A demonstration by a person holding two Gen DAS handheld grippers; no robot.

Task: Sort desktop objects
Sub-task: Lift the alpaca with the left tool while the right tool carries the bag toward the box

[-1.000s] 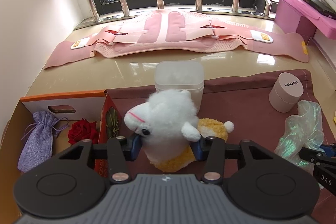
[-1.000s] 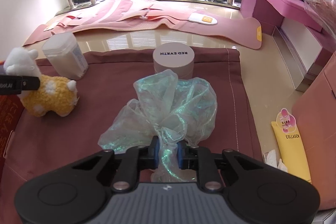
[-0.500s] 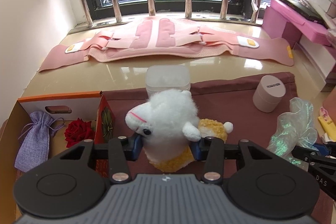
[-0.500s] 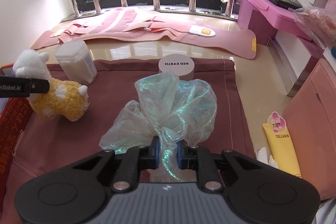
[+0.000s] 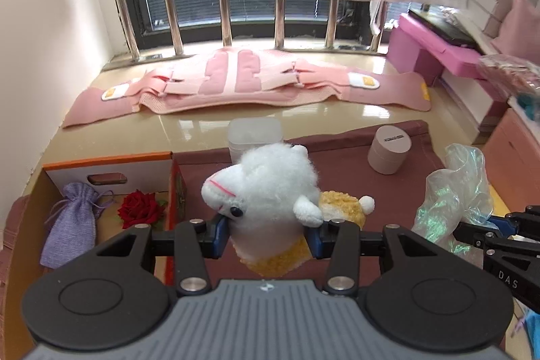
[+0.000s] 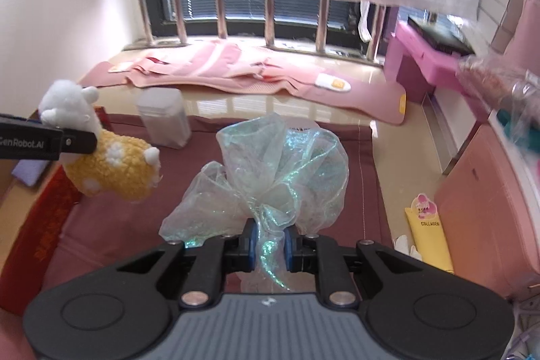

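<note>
- With both picks made, the left gripper (image 5: 266, 233) pinches the plush alpaca (image 5: 270, 191) at the neck, clear of the maroon cloth (image 6: 111, 218).
- Right gripper (image 6: 268, 245) is clamped on the iridescent organza bag (image 6: 270, 171).
- Next, I'd guess: carry them left to the cardboard box (image 5: 108, 162) beside the rose (image 5: 138, 208) and purple pouch (image 5: 69, 221).

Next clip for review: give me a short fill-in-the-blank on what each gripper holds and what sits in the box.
1. The left gripper is shut on a plush toy whose head is ____ in colour.
2. The right gripper pinches a sheer iridescent ____.
3. In the cardboard box, beside the purple drawstring pouch, lies a red ____.
4. The round jar stands on the ____ cloth.

Missing words: white; bag; rose; maroon
</note>
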